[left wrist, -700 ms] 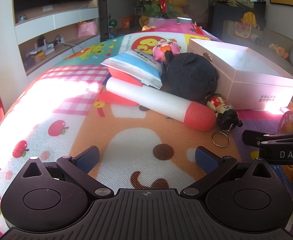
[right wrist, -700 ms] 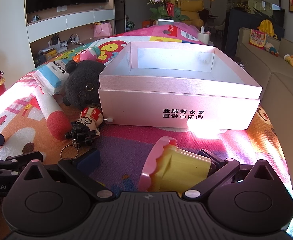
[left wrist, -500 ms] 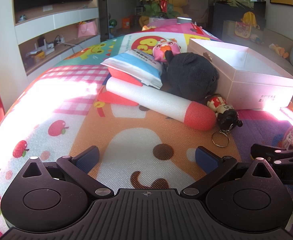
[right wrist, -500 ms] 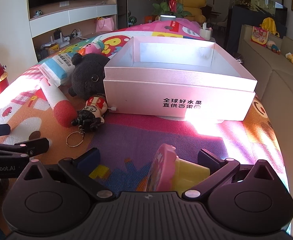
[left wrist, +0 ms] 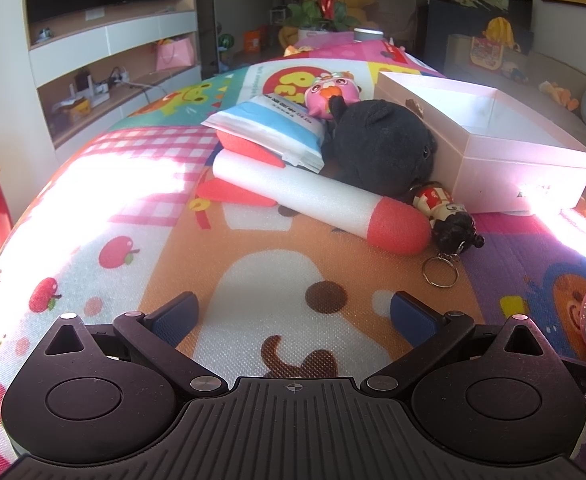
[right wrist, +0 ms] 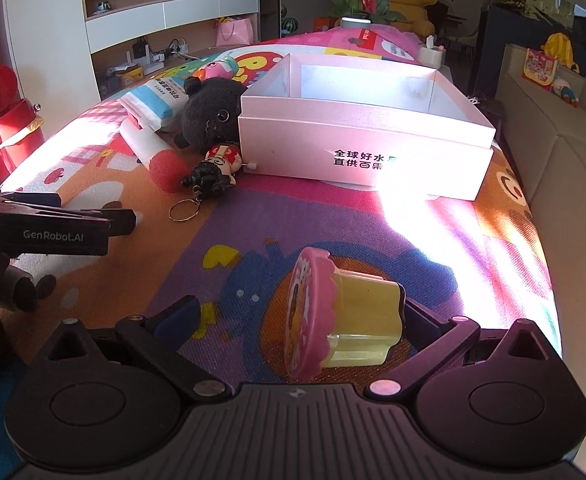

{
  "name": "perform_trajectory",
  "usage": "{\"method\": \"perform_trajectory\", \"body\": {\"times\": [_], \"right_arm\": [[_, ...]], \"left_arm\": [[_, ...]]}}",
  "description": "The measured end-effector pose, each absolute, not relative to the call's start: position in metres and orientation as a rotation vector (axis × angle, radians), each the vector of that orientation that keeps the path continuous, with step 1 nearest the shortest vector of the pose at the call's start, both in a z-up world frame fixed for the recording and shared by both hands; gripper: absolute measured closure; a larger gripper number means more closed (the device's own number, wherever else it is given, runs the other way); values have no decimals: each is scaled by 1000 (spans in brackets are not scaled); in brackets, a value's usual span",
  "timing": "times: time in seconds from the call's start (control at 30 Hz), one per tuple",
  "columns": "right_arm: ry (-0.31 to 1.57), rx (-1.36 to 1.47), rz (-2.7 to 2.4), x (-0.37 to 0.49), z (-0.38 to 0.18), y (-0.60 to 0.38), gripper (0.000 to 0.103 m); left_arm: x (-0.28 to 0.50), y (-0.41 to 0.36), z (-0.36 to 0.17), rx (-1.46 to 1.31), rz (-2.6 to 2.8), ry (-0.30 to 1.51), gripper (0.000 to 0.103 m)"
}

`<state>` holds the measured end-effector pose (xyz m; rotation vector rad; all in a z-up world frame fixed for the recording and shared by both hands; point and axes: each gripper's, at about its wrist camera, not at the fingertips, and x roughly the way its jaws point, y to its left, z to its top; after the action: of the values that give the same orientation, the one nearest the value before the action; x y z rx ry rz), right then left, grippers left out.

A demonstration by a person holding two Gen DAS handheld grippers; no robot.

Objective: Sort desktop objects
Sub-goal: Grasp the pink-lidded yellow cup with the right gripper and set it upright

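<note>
One yellow toy cup (right wrist: pixel 357 320) with scalloped pink lid lies sideways.

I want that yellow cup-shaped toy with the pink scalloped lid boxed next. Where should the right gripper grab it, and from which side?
Grip the yellow cup-shaped toy across its ribbed yellow body, just behind the pink lid. It lies on its side between the open right gripper fingers, so probably come forward and down from the near side; the wide lid rim would likely keep it from slipping out.
</note>
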<state>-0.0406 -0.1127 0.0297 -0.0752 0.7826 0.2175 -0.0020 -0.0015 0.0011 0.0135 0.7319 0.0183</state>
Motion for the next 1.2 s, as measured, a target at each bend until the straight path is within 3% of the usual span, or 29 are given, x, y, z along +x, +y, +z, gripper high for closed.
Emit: {"method": "perform_trajectory", "body": {"times": [0.4,0.53,0.7,0.83,1.03,1.2], "right_arm": [[781,-80,232,-49,33,-115,0],[639,-146,185,-64,47,-114,1],[565,-269,142,-62,56,-104,20],[655,-244,132,-50,50,-109,52],[707,-145,170,-49,54,-118,54],[783,233,366,-32,63,-133,61]], "left_arm": [[-1,-2,1,9,28,735,0],[-1,-2,1,9,29,735,0],[-1,-2,1,8,29,735,0],[-2,-2,1,7,27,732,0],[-2,0,3,1,9,736,0],[-6,15,10,-50,-13,738,0]]}}
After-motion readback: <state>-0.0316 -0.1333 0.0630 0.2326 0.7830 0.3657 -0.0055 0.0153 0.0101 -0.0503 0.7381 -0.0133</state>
